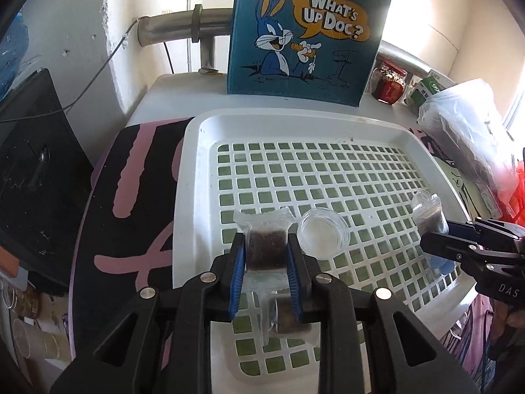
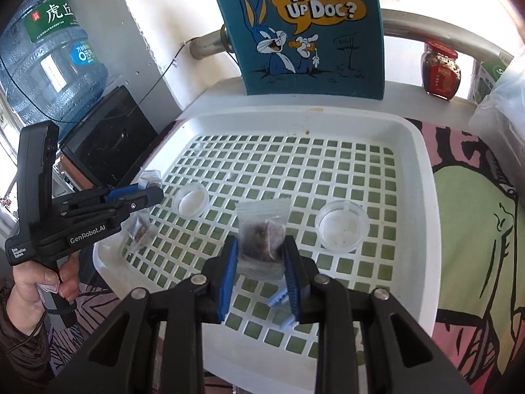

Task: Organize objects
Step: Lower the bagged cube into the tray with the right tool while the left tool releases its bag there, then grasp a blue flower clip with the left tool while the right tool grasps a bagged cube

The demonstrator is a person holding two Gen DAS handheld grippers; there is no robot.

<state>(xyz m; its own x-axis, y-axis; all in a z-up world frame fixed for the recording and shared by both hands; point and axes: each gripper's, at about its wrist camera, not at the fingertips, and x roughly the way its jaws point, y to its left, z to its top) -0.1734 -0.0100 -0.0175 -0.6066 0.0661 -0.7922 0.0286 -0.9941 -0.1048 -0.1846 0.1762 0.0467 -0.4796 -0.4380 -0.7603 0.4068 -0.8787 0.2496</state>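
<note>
Sachets of dark, crumbly stuff in clear plastic are the business here: the left gripper [image 1: 266, 256] is clamped on one sachet [image 1: 265, 246], its blue pads squeezing the dark block from both sides, and the right gripper [image 2: 261, 262] is clamped the same way on a second sachet [image 2: 261, 239]. Both packets hang above the white slotted tray [image 2: 416, 177], clear of its floor, each standing upright between its pads with the sealed flap poking out past the fingertips. Two shallow clear dishes sit on the tray: the left dish [image 1: 323, 234] just ahead and to the right of the left gripper's packet, the right dish [image 2: 341, 225] ahead and to the right of the other. My guess is each sachet belongs in or beside a dish, so the sensible way is to carry it level over the dish, lower until the packet's base nearly meets it, and only then let go; dropped from height, a light packet may bounce off. A third sachet [image 1: 288, 315] lies on the tray floor below the left gripper; keep clear of it.
</note>
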